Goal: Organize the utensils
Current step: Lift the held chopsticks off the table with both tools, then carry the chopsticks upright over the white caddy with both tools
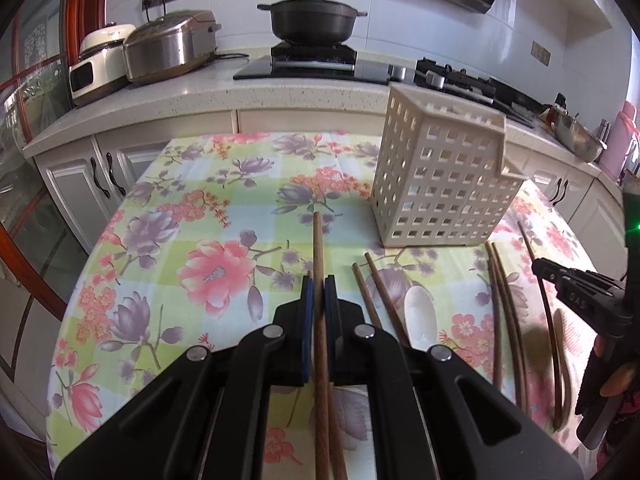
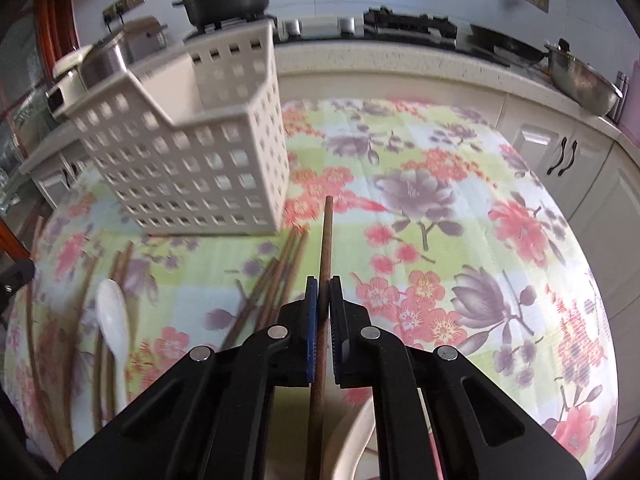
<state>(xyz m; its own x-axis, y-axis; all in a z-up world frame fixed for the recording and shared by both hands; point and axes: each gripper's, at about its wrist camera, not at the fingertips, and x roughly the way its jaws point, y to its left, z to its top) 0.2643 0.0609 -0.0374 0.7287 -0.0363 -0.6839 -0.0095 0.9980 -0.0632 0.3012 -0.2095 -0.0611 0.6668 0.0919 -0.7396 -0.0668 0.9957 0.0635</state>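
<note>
My left gripper is shut on brown chopsticks. One sticks out ahead of the pads and a second shaft shows behind them. My right gripper is shut on a single brown chopstick that points toward the perforated cream utensil basket. The basket stands upright on the floral tablecloth, ahead and right of the left gripper. The right gripper shows at the right edge of the left wrist view. Loose chopsticks and a white spoon lie between the two grippers.
More chopsticks and a wooden spoon lie at the right of the table. Behind it runs a counter with a black pot, rice cookers and a steel bowl. A cream chair back shows below the right gripper.
</note>
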